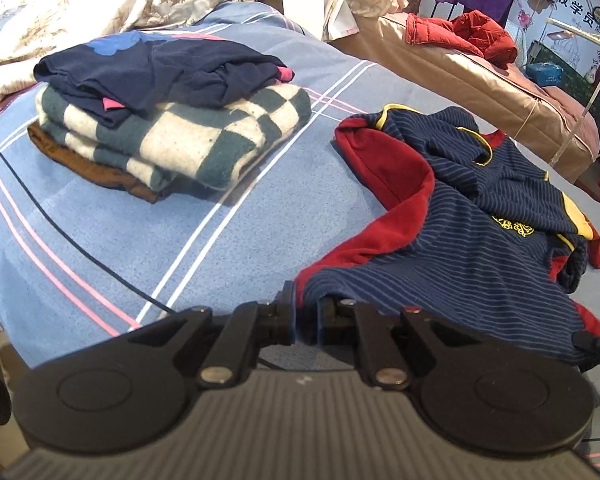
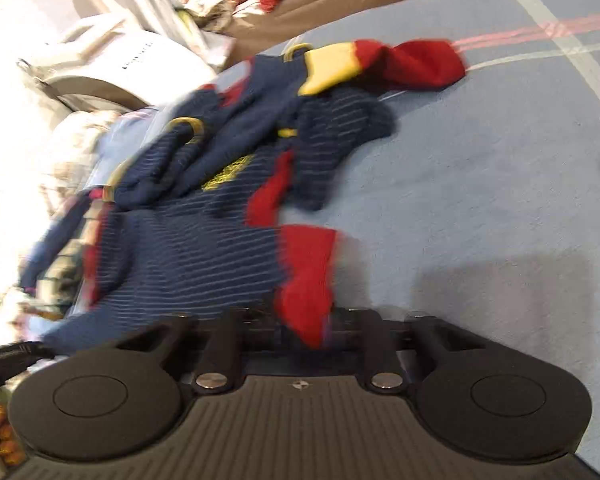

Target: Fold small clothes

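My left gripper [image 1: 305, 320] pinches the hem of the striped navy-and-red shirt [image 1: 460, 216]. My right gripper [image 2: 304, 330] clamps its red side panel; a folded pile [image 1: 172, 120] lies ahead to the left gripper's left.

Left wrist view is rendered sharp and evenly lit; right wrist view is smeared by motion blur; white glare is blown out at left; fisheye bending is seen at edges.

My left gripper [image 1: 305, 320] angled downward, jaws nearly together, pinching navy striped hem. My right gripper [image 2: 306, 326] angled downward too, view blurred, jaws narrowed onto red cloth edge between them.
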Demonstrator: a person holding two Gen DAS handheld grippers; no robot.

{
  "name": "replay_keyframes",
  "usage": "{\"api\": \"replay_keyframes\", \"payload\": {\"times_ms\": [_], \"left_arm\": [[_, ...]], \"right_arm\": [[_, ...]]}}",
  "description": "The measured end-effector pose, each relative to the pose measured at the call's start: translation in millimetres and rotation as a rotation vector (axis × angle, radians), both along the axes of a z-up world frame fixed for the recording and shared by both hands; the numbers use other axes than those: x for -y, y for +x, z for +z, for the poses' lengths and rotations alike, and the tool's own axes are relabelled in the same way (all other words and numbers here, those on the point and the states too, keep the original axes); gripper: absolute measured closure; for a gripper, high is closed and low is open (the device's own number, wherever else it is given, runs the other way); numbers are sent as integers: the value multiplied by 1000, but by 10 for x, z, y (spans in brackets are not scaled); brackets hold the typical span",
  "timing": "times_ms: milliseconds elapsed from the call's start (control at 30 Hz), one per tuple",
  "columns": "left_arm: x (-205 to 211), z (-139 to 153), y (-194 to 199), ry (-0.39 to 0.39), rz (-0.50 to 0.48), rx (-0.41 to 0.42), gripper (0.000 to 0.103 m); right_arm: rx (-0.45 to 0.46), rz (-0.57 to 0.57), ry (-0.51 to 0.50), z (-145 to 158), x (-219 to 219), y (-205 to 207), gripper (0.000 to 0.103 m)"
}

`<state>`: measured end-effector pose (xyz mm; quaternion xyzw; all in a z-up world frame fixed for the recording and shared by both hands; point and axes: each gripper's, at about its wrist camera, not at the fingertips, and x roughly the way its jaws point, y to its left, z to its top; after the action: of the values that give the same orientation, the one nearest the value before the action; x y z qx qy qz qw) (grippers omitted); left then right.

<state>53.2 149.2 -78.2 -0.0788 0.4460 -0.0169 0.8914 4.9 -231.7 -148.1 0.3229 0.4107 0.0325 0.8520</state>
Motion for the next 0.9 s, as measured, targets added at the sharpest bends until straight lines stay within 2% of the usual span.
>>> {"api": "replay_keyframes", "payload": {"times_ms": [167,267,367,433,500,600,700,767,800,833,900], "left_arm": [[114,59,-125,-18,-48,-4,95],[224,94,-268,-44,-108,-29,95],[316,94,-498,-25,-171,-67,95],[321,42,-657,-8,-197,-111,95],[284,-52,-800,24,-207,-157,94],[176,-181,-910,44,-186,-210,94],[169,-99,-927,70,-181,-181,91],[240,76,-925,158,-198,-110,84],[272,153,-918,219,-204,-75,73],[288,217,-906,284,-199,-48,50],[248,275,-874,371,-162,-14,32]], "right_arm": [[56,9,11,296,148,-224,77],[44,9,24,526,310,-495,79],[-1,55,-7,673,341,-801,80],[-53,87,-22,654,308,-1001,82],[-116,100,-21,546,264,-1168,90],[-201,108,-105,319,130,-1308,90],[-178,96,-185,266,33,-1287,85],[-120,78,-232,410,58,-1202,74],[-94,74,-259,505,90,-1173,71],[-78,74,-293,590,127,-1140,65],[-68,52,-380,711,236,-1105,46]]}}
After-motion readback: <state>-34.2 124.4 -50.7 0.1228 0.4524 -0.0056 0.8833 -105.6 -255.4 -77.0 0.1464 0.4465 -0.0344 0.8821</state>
